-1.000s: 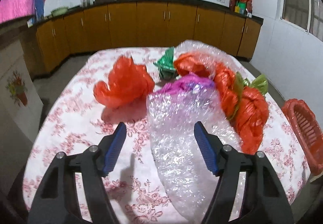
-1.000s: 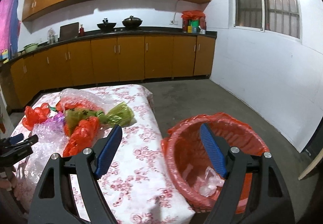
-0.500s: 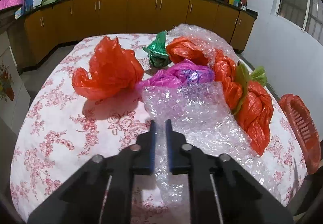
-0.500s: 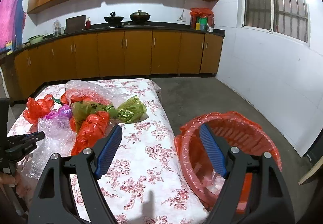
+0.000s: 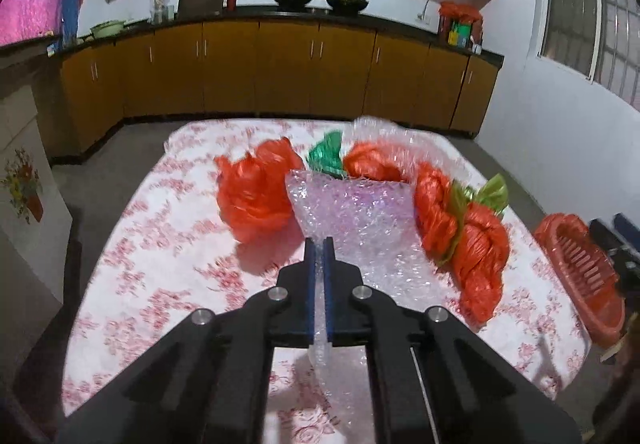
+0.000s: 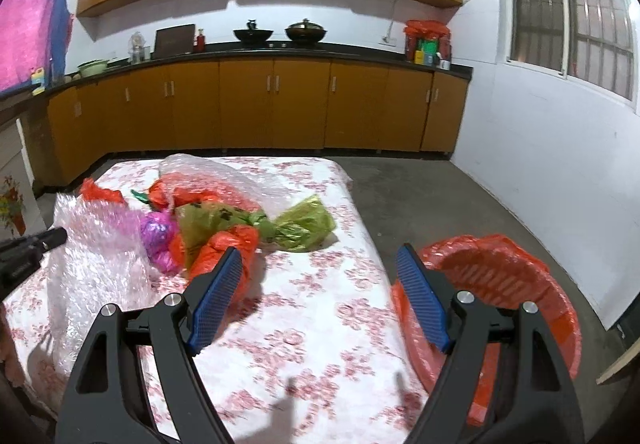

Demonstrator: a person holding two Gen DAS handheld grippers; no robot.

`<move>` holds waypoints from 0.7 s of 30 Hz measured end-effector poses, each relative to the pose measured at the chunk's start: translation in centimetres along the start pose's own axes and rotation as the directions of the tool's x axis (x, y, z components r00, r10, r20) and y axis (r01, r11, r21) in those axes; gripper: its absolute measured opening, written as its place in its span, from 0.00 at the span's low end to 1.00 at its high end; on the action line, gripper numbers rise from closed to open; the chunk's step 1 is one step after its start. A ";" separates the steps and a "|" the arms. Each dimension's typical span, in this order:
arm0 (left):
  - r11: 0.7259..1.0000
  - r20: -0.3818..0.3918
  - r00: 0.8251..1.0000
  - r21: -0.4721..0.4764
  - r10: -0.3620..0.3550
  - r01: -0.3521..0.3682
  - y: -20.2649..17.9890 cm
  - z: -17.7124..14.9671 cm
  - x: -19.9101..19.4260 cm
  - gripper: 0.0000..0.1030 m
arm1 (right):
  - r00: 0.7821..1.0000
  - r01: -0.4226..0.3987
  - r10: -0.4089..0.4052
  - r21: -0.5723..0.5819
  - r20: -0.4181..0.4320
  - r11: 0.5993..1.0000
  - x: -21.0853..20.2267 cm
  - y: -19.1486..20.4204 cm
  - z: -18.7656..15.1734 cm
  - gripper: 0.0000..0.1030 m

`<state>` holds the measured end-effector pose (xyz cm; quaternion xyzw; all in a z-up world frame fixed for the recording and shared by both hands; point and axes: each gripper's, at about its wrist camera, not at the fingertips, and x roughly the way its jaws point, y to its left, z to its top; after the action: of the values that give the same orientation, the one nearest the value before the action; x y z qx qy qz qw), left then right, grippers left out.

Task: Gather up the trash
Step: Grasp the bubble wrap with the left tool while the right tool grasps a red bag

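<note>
- My left gripper (image 5: 319, 244) pinches the bubble wrap (image 5: 360, 212); right gripper (image 6: 320, 276) is spread, empty.
- Bags (image 6: 224, 248) beside the wrap remain; the bin (image 6: 516, 284) awaits.

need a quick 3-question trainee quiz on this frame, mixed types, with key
1. True or false: the left gripper is shut on the bubble wrap sheet.
2. Multiple choice: where does the red bin stand? A) on the table B) on the floor beside the table C) on the kitchen counter
3. Fill in: the right gripper is ____ and holds nothing.

Key: 1 true. 2 B. 3 open.
</note>
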<state>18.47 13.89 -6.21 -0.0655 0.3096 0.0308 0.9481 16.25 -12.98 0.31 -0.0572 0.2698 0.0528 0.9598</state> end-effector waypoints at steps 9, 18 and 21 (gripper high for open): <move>1.000 0.069 0.997 -0.007 -0.014 0.015 0.4 1.9 -2.5 0.05 | 0.997 -0.070 0.070 0.003 -0.034 0.998 3.0 2.9 0.4 0.77; 1.000 0.100 0.995 -0.003 -0.010 0.010 0.9 2.7 -3.2 0.05 | 0.985 -0.116 0.118 0.023 -0.128 0.993 7.3 4.8 0.0 0.77; 1.000 0.104 0.995 -0.002 -0.012 0.012 0.9 2.8 -3.1 0.05 | 0.978 -0.125 0.126 0.017 -0.166 0.992 8.5 5.2 -0.3 0.75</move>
<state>17.51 15.18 -2.22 -0.0666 0.2596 0.0289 0.9630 22.67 -7.31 -4.82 -0.0412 0.3526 0.1073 0.9287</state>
